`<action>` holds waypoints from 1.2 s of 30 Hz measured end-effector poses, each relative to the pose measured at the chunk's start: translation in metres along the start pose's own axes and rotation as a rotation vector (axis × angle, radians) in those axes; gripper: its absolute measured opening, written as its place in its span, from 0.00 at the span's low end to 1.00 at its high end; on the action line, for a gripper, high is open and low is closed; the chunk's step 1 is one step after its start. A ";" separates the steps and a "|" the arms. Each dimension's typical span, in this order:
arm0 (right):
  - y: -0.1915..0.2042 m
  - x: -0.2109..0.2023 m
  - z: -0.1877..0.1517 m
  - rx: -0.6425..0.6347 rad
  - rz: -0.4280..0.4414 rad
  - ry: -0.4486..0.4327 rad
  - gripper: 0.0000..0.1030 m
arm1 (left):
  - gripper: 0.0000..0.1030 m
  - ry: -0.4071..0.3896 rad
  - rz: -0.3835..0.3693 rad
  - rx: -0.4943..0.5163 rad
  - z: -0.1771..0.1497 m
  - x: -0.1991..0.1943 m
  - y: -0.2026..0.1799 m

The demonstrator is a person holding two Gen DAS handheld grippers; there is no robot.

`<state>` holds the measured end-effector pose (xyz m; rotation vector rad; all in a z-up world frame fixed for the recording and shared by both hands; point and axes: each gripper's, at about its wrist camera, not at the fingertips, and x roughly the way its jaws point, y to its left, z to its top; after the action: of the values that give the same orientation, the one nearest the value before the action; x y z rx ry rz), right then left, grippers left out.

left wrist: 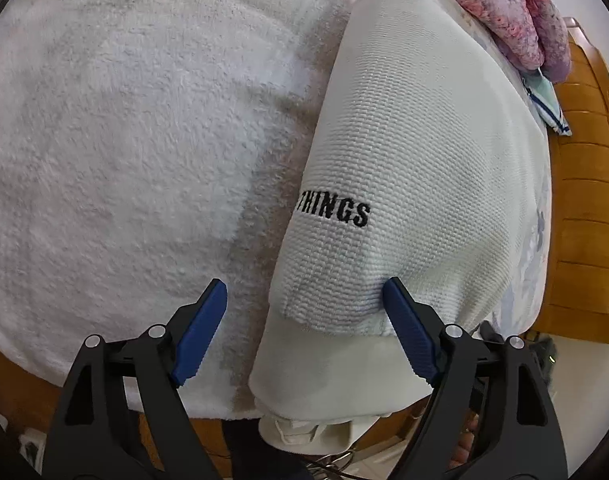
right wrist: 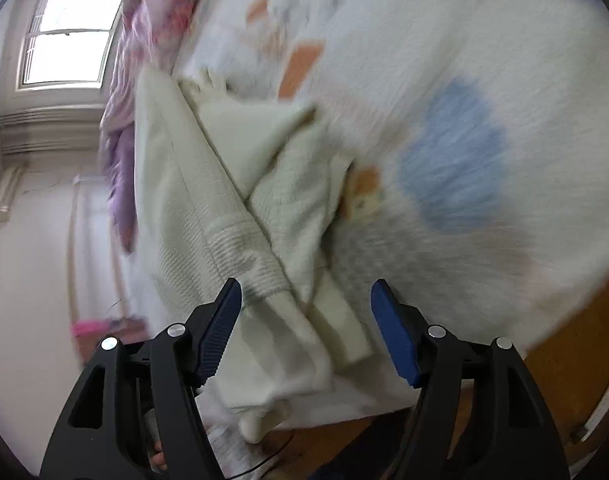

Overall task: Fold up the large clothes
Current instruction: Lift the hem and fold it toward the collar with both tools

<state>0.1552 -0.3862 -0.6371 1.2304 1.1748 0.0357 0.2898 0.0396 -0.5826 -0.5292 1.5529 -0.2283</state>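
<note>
The folded cream waffle-knit sweater (left wrist: 404,168) lay between and ahead of both wide-spread grippers, left (left wrist: 306,294) and right (right wrist: 306,294), neither clamping it.

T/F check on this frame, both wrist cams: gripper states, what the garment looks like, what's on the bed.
1. The left gripper is open. True.
2. The right gripper is clamped on the cream sweater. False: its jaws stand apart, with no cloth pinched between them.
3. The sweater shows black stitched lettering reading "THINGS". True.
4. The sweater lies on a bare wooden table. False: it lies on a fluffy white blanket on a bed.
5. Pink and purple bedding lies beyond the sweater. True.
</note>
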 end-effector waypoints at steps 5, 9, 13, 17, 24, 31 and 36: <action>-0.001 0.029 0.022 0.020 0.082 0.086 0.76 | 0.81 0.059 -0.041 0.012 -0.001 0.016 0.002; 0.002 0.044 0.032 0.005 0.141 0.157 0.76 | 0.84 0.052 -0.051 -0.018 -0.002 0.024 0.007; 0.004 0.050 0.034 0.017 0.200 0.207 0.76 | 0.84 0.078 -0.098 -0.019 -0.007 0.024 0.014; 0.006 0.063 0.039 0.027 0.178 0.192 0.75 | 0.83 0.093 -0.097 0.002 -0.013 0.028 0.008; 0.018 0.082 0.040 0.056 0.315 0.211 0.86 | 0.78 0.099 -0.115 -0.041 -0.011 0.028 0.016; 0.030 0.093 0.042 0.024 0.193 0.177 0.32 | 0.37 0.093 -0.143 -0.087 -0.018 0.011 0.034; 0.094 0.068 0.039 -0.123 0.102 0.160 0.25 | 0.25 0.069 -0.204 -0.060 -0.025 -0.029 0.027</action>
<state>0.2646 -0.3356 -0.6185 1.1940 1.2282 0.2837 0.2596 0.0716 -0.5676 -0.7349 1.5762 -0.3601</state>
